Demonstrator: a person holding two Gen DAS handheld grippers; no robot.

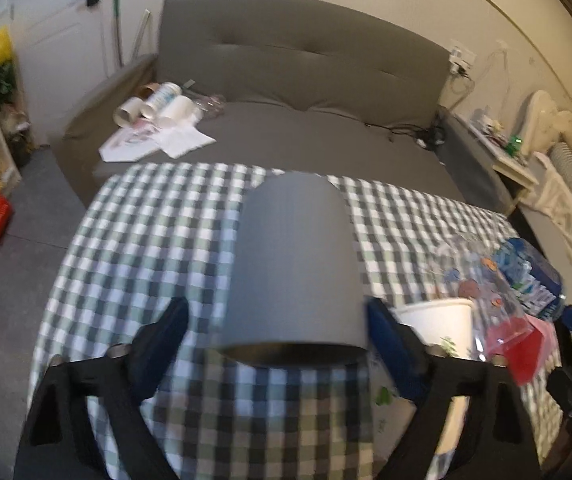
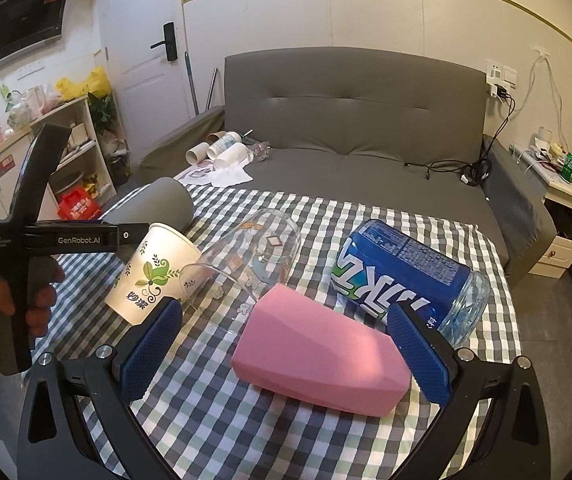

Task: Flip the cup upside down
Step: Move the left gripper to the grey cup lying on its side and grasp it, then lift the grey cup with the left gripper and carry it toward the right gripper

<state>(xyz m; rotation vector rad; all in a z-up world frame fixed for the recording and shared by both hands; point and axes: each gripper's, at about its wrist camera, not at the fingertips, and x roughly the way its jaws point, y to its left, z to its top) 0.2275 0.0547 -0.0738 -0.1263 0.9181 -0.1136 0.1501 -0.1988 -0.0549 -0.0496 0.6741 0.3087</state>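
A grey cup (image 1: 294,268) lies on its side on the checked cloth, mouth toward me, between the spread fingers of my left gripper (image 1: 282,344). The jaws stand wide and do not touch it. It also shows in the right wrist view (image 2: 158,204) behind the left gripper's handle. A pink cup (image 2: 318,356) lies on its side between the open fingers of my right gripper (image 2: 286,348), apart from both pads. A white paper cup (image 2: 154,272) and a clear glass cup (image 2: 246,260) lie on their sides nearby.
A blue-labelled water bottle (image 2: 410,276) lies on the checked cloth (image 2: 246,420) at the right. A grey sofa (image 2: 350,128) stands behind with paper cups and papers (image 2: 222,156). A bedside stand (image 2: 566,208) is at the right, shelves (image 2: 78,148) at the left.
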